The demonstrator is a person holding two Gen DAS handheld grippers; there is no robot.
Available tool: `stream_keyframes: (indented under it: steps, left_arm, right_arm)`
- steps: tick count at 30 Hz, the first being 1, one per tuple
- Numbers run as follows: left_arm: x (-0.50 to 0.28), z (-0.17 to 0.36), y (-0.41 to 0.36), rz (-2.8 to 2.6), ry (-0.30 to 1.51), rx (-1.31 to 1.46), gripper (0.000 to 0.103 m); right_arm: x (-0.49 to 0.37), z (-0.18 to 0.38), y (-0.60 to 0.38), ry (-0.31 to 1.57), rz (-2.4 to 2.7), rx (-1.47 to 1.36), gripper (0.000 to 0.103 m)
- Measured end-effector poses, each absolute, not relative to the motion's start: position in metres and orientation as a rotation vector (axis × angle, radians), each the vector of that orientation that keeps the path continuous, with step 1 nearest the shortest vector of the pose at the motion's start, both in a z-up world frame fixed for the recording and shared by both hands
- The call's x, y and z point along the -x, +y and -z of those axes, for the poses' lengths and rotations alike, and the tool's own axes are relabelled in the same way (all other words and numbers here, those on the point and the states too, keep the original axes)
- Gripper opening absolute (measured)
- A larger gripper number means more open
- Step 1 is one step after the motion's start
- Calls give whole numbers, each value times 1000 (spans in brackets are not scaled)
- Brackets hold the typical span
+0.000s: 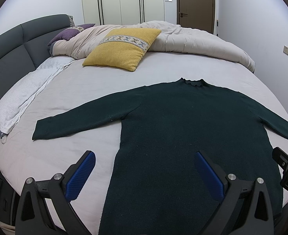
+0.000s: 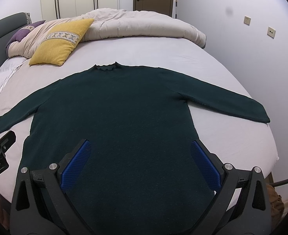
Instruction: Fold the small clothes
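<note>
Both jaws gape wide, gripping nothing: left gripper point(image 1: 145, 161) and right gripper point(image 2: 140, 149) hover at lower frame over the dark sweater point(image 2: 112, 107), spread flat mid-frame on the bed point(image 2: 163, 49) (sleeves outstretched). Best pinch each sleeve's cuff cleanly, folding inward.

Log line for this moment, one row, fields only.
sweater: flat on bed, both sleeves spread, unfolded | left gripper: open, above hem, empty | right gripper: open, above hem, empty

sweater point(image 2: 112, 117) flat on bed point(image 2: 163, 51), sleeves out both sides; cushion point(image 2: 59, 41) behind-left of collar, duvet point(image 2: 136, 25) along far edge.
</note>
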State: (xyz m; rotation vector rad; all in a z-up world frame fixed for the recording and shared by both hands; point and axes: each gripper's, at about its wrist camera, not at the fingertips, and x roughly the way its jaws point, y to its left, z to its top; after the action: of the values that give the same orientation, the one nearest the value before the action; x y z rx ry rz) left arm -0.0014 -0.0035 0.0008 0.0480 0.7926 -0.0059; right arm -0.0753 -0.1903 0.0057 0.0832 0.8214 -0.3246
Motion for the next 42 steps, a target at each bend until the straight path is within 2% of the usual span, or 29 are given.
stream_keyframes:
  steps: [35,42]
  left_arm:
    - [12,-5,-11,-6,751,-89,103]
    - [5,3,-14,31,751,-101,103]
  right_arm:
    - [74,3,-191,832,323,-82,103]
    - [76,6,-224,823,314,-156,103]
